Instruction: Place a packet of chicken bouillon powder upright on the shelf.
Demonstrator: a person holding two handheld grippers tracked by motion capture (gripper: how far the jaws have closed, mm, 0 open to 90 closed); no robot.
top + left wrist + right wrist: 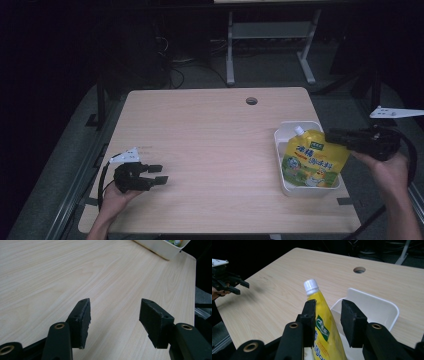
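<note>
Pale wood-grain table (210, 150), with one round cable hole (251, 101) near its far edge; we list what stands on it and over it.

Item one: white plastic tray (284, 170), at the table's right side, just ahead of our right gripper (334, 137). In the right gripper view its rim (387, 305) lies beyond and to the right of the jaws.

Item two: yellow spout pouch (312, 160) with a white screw cap (298, 130), lying in the tray with its cap toward the far end. In the right gripper view the pouch (324, 332) rises between the two black jaws, its cap (310, 287) above their tips. We see the left jaw against the pouch's side and a gap between the pouch and the right jaw, so the jaws stand apart and straddle the pouch without clamping it.

Item three: our left gripper (159, 175), held by a hand (117, 196) near the table's left front, well apart from the tray. In the left gripper view its jaws are spread wide over bare wood, nothing between them; the tray's corner (162, 247) shows far ahead and to the right.

Item four: our right hand (390, 170) holds the right gripper's body beyond the table's right edge.
</note>
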